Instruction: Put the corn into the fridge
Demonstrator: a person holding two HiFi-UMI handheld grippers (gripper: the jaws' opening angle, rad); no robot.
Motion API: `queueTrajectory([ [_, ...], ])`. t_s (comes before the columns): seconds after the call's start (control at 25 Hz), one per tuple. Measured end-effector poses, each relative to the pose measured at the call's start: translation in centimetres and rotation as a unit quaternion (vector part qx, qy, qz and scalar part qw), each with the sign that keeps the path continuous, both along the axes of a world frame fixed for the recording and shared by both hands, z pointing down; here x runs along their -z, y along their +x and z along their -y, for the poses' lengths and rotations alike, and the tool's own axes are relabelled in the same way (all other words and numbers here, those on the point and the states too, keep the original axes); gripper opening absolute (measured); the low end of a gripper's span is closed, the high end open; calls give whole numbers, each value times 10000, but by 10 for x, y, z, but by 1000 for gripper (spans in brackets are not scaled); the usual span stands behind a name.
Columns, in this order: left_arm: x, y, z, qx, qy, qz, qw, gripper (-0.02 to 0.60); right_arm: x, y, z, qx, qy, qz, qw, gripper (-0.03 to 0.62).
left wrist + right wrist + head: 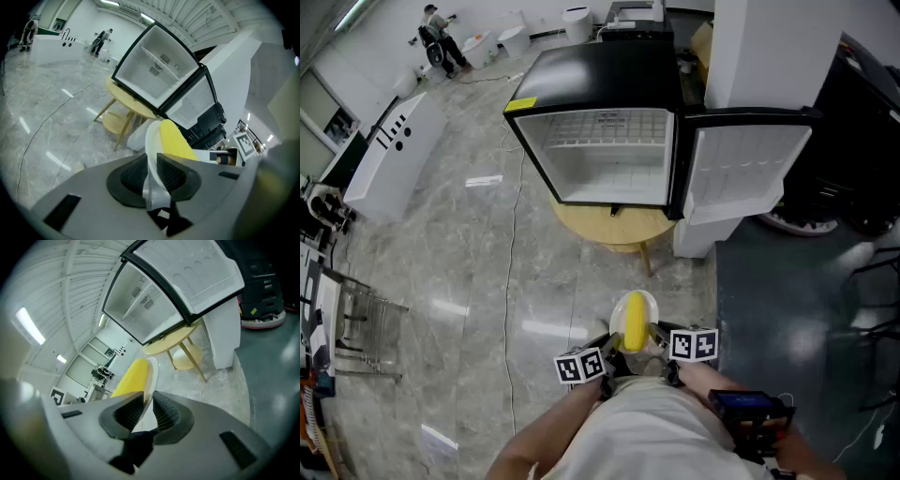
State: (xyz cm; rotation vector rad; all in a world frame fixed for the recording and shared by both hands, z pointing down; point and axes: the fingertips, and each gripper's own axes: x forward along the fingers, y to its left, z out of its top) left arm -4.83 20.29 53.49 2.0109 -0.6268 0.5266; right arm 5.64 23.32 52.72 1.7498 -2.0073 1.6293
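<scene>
Closest, at the bottom centre of the head view, is the person's pale shirt point(642, 436). Just above it the left gripper point(606, 352) and the right gripper point(660, 340) hold a white plate point(649, 305) between them. Each one's jaws are clamped on the plate's rim from opposite sides, as both gripper views show. The yellow corn point(633, 324) lies on the plate. In the upper centre of the frame the fridge point(602, 155) stands on a round yellow table point(614, 228), its door point(741, 171) swung open to the right, well apart from the corn.
</scene>
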Motion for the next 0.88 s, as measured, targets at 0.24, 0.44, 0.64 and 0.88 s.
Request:
queueTrajectory([
  [0.24, 12, -38, -67, -139, 83, 30, 9999, 67, 10, -36, -69, 21, 13, -173, 9998, 66],
  [0.44, 23, -65, -90, -21, 230, -57, 9997, 67, 23, -63, -89, 15, 269, -187, 9995, 67],
  [0.64, 40, -96, -90, 178, 451, -140, 9987, 67, 36, -91, -88, 17, 475, -156, 9987, 67],
  [0.88, 48, -125, -110, 300, 455, -241, 9982, 67, 52, -120, -105, 153, 596, -154, 9980, 66],
])
